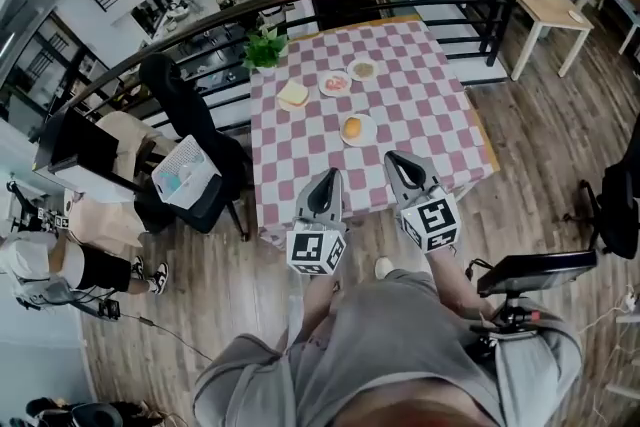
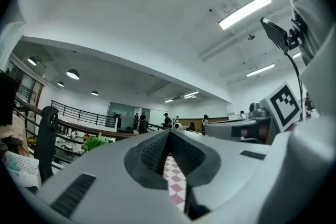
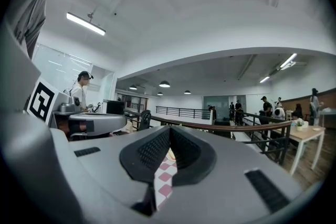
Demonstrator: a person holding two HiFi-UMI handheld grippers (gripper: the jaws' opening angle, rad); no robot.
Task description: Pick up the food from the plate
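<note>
Nearest food: a bun (image 1: 352, 127) on a white plate (image 1: 371, 134), mid-table on the pink checked cloth (image 1: 440, 125), just ahead of the right gripper (image 1: 392, 158) and apart from it. Farther back: a plate of reddish food (image 1: 335, 83), a third plate (image 1: 362, 68), a bread slice (image 1: 293, 93). Four foods, three plates, two grippers. Left gripper (image 1: 328, 177) alongside, at the near table edge. Both held level, pointing tableward, jaws pressed together, nothing between.

We see the right claw (image 3: 169, 138) with its jaws pressed together and nothing between them. Under the tips a strip of pink-checked surface (image 3: 164, 178) shows. The left claw (image 3: 86, 123) is at left, and a curved railing (image 3: 226, 126) runs beyond.
</note>
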